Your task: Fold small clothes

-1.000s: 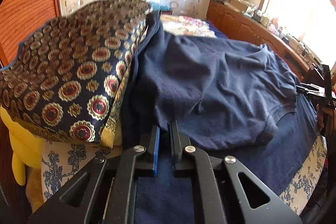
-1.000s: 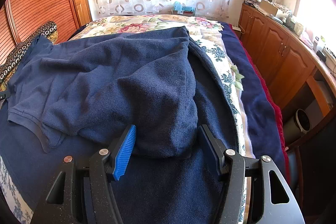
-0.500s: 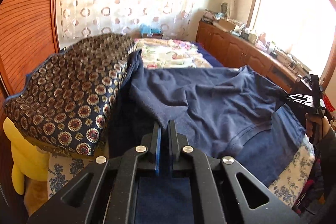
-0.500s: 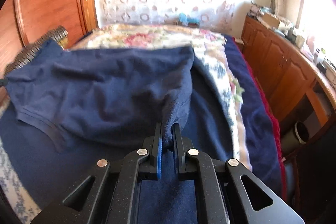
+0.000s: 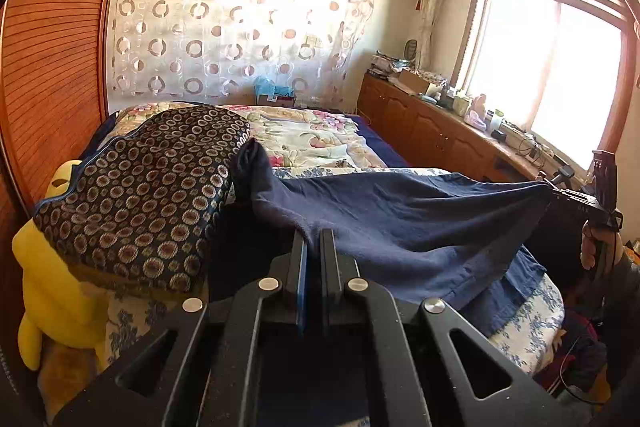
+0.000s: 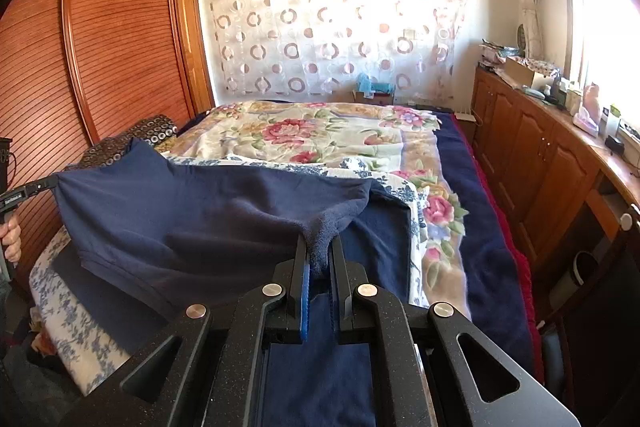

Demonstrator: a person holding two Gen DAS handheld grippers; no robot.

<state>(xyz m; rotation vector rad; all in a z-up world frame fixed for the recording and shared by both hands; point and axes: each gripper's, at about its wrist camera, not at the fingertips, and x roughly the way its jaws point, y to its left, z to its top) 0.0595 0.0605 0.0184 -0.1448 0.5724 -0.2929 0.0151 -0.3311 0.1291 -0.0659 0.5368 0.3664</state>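
Observation:
A navy blue shirt (image 5: 400,215) hangs stretched between my two grippers above the bed. My left gripper (image 5: 313,239) is shut on one edge of it. My right gripper (image 6: 319,247) is shut on a bunched corner of the same shirt (image 6: 192,211). The shirt's hem droops toward the bed in both views. The right gripper shows at the far right of the left wrist view (image 5: 576,195), and the left one at the far left of the right wrist view (image 6: 28,191).
The bed carries a navy blanket (image 6: 472,247) and a floral quilt (image 6: 320,131). A patterned dark pillow (image 5: 144,195) and a yellow plush toy (image 5: 44,267) lie at the left. A wooden wardrobe (image 6: 112,39) stands left; a wooden cabinet (image 6: 540,155) runs along the right.
My right gripper closed on the shirt's corner. Both grippers then rose and lifted the shirt off the bed, pulling it taut between them.

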